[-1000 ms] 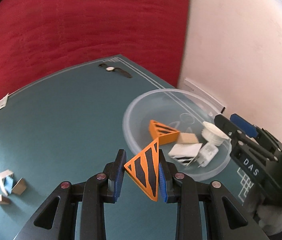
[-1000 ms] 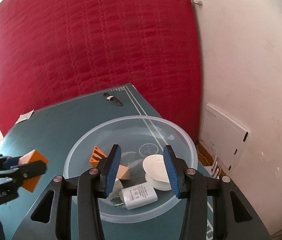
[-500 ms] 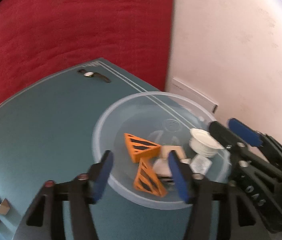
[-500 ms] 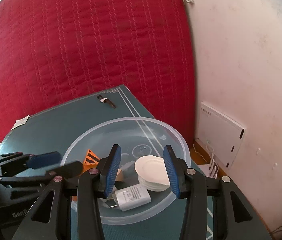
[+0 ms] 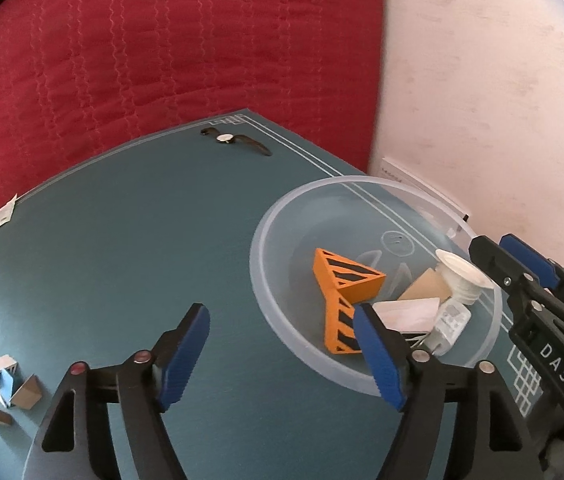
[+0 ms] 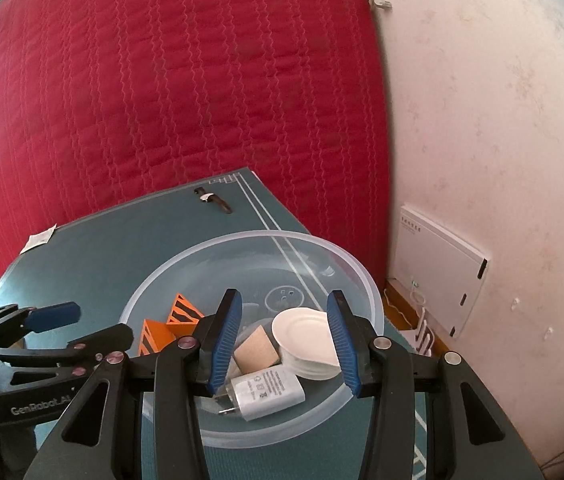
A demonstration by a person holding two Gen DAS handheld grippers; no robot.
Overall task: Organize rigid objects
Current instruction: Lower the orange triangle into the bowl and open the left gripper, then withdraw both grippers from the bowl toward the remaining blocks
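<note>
Released, the striped orange wedge [image 5: 340, 330] now lies in the clear bowl [image 5: 282, 312]; left gripper [image 5: 282, 350] has just been opening, empty. Right gripper [image 6: 282, 334] hovers part-open, seemingly empty; nudging the rim could tip it.

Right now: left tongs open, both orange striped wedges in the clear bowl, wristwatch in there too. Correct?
Not quite. The wristwatch lies on the teal table near its far edge, outside the clear bowl, as the left wrist view shows. Left tongs open and both orange striped wedges in the bowl: correct.
</note>
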